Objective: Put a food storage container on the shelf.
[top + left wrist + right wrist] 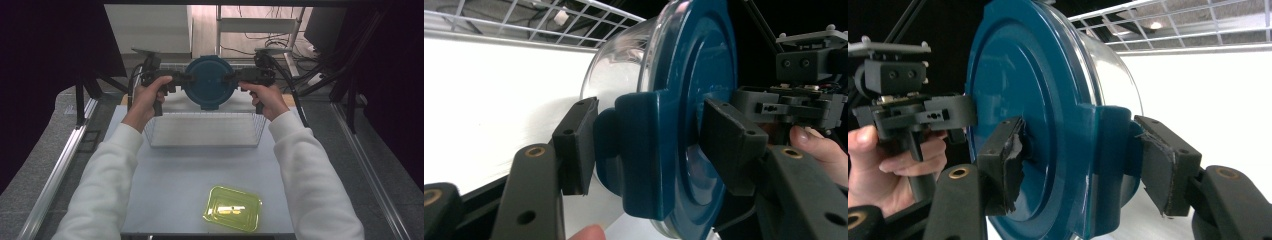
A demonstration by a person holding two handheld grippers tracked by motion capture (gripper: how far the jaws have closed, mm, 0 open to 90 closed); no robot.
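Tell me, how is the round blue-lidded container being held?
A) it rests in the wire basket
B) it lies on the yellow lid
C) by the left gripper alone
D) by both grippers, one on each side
D: the left gripper and right gripper clamp opposite sides of the container, above the wire basket.

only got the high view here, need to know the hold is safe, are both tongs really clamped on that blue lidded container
Observer: Yes. The left tongs pinch a latch tab of the blue lid, one pad on each side.
Operator: and the right ones
Observer: The right tongs squeeze the opposite tab the same way.
Operator: what's under the lid
Observer: A clear bowl, held on its side.
Operator: pads ok
Observer: One right pad looks torn.
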